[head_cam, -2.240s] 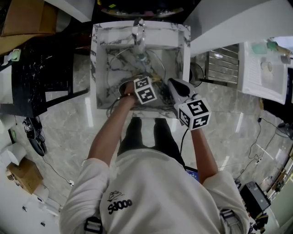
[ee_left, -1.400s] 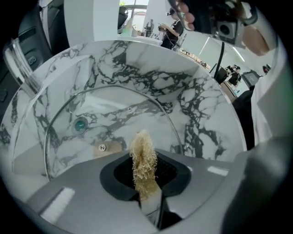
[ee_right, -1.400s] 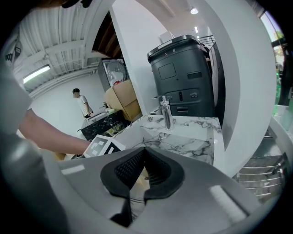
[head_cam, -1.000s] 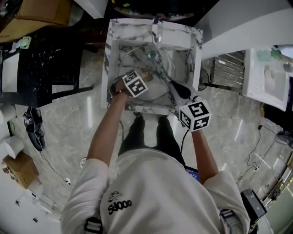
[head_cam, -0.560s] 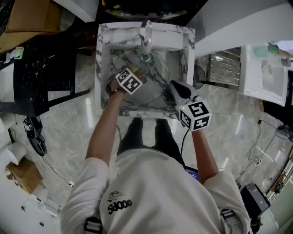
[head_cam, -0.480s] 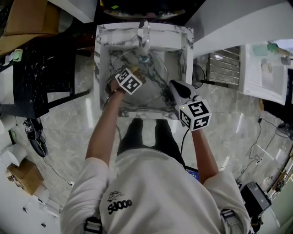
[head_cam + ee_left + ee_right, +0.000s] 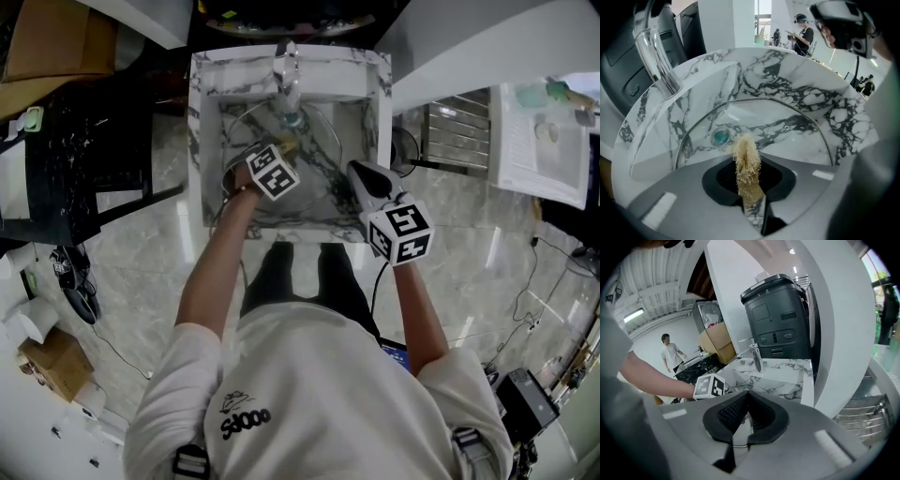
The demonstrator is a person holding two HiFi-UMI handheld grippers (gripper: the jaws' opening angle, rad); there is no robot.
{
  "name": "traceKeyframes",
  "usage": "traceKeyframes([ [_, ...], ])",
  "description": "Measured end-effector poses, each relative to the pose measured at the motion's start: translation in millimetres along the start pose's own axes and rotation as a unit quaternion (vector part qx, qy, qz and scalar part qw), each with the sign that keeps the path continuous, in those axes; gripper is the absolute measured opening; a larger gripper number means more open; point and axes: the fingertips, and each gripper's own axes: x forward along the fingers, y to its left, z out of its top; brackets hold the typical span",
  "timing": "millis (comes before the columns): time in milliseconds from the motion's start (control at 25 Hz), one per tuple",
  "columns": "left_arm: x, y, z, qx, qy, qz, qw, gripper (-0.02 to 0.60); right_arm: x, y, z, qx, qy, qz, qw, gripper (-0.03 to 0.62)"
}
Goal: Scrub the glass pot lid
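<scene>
The glass pot lid (image 7: 317,161) stands tilted in the marble sink (image 7: 199,141); its metal rim curves across the left gripper view (image 7: 787,105). My left gripper (image 7: 289,148) (image 7: 749,176) is shut on a tan fibrous scrubber (image 7: 746,154), whose tip rests against the glass. My right gripper (image 7: 354,172) (image 7: 746,409) is at the lid's right side, its jaws closed on the lid's edge (image 7: 739,426). Through the glass I see the drain (image 7: 721,137).
A chrome faucet (image 7: 284,70) (image 7: 656,56) stands at the sink's back edge. A black machine (image 7: 780,317) sits behind the sink. A black table (image 7: 84,159) is at the left, a metal rack (image 7: 455,136) at the right. People stand far off (image 7: 670,355).
The left gripper has moved back and forth across the lid with the scrubber, and in the last half second shifted slightly right. The right gripper has stayed in place.
</scene>
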Motion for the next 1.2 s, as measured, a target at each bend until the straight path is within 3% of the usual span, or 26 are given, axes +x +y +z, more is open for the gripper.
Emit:
traceKeyframes([
  [280,-5,-36,-8,0.071,0.029,-0.031,0.9966,0.063,-9,14,-1,-0.01,-0.006,0.006,1.0,0.003],
  [640,-21,-63,-30,0.08,0.05,-0.072,0.993,0.06,-35,35,2,-0.027,-0.019,0.006,0.999,0.003],
  [920,-58,-57,-28,0.058,0.01,-0.036,0.9976,0.058,-55,47,32,-0.056,-0.046,-0.002,0.997,0.003],
  [1200,-120,-32,-9,0.003,-0.081,0.028,0.9963,0.06,-72,58,74,-0.093,-0.078,-0.012,0.993,0.003],
])
